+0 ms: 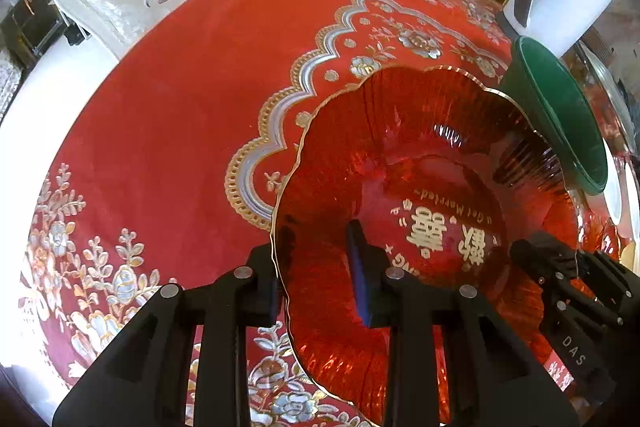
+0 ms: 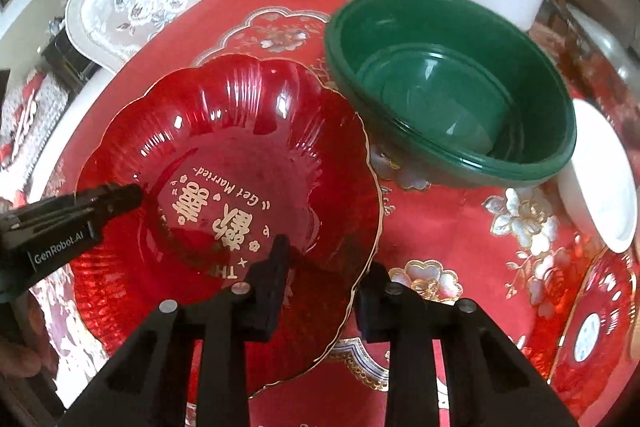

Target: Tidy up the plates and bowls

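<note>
Red scalloped glass plate (image 2: 256, 155) (gold lettering) beside stacked green bowls (image 2: 452, 95).
</note>
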A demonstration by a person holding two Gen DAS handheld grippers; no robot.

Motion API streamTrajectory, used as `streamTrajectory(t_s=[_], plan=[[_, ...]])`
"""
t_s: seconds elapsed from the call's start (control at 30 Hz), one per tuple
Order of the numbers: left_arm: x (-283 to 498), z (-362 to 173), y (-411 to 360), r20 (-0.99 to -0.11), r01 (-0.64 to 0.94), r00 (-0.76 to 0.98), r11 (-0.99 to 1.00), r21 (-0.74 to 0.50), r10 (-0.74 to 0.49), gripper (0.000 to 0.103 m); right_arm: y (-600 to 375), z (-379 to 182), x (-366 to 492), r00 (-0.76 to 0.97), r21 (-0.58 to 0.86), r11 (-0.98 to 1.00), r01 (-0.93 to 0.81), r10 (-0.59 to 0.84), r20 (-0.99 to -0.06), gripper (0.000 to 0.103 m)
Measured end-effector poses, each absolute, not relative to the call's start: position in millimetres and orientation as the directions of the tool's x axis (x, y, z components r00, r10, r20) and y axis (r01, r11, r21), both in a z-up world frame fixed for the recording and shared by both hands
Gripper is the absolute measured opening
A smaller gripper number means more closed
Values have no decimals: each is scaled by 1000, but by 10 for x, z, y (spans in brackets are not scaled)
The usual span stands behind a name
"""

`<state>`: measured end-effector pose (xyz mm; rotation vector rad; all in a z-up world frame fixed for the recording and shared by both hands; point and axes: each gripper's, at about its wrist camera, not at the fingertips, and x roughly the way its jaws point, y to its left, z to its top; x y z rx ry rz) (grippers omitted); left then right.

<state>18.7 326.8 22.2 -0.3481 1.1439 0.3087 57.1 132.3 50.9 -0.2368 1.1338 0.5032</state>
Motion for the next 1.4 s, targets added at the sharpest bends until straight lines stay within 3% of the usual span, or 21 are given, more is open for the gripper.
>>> streamTrajectory(t_s=[0.77,1.4], plan=[[-426,679,3509,-890,-494,439,860,-126,122,27,1693,846,162,376,43,789,-613,339,-862,28],[-1328,562,3691,-904,-613,389,783,-111,176,27,2012,748,-477,344,7,676,-737,383,-857,28]])
